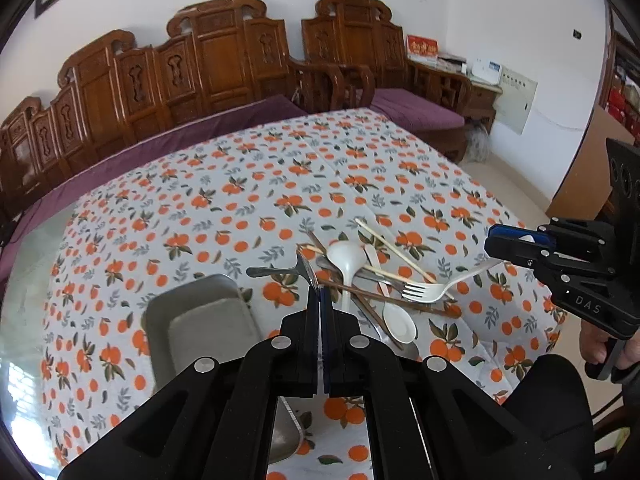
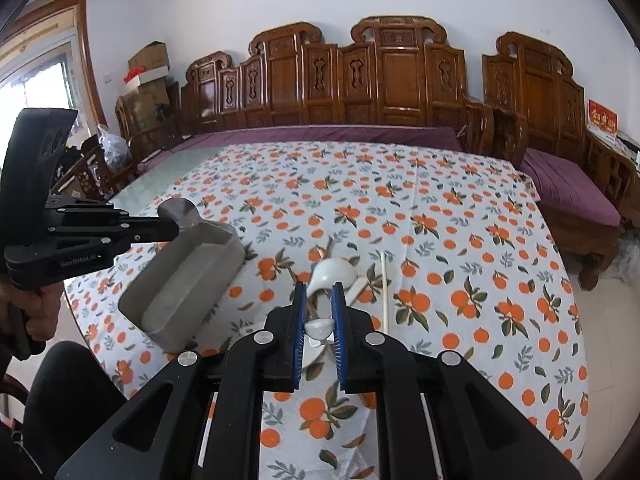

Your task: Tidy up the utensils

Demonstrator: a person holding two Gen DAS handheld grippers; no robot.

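A pile of utensils lies on the orange-print tablecloth: a white ladle (image 1: pixel 345 261), a white spoon (image 1: pixel 398 320), a white fork (image 1: pixel 430 290), pale chopsticks (image 1: pixel 394 249) and dark chopsticks (image 1: pixel 384 300). A grey metal tray (image 1: pixel 200 320) stands left of the pile. My left gripper (image 1: pixel 319 300) is shut on a metal spoon (image 2: pixel 178 212) and holds it over the tray (image 2: pixel 188 280). My right gripper (image 2: pixel 319 300) is shut on the handle of the white fork (image 2: pixel 318 330), above the white ladle (image 2: pixel 334 274). The right gripper (image 1: pixel 508 240) also shows at the right of the left wrist view.
The round table (image 2: pixel 400 184) is covered by the orange-print cloth, with bare glass at its left edge (image 2: pixel 168 172). A carved wooden bench (image 2: pixel 380 80) with purple cushions stands behind it. My dark-clothed knee (image 2: pixel 68 392) is at the near edge.
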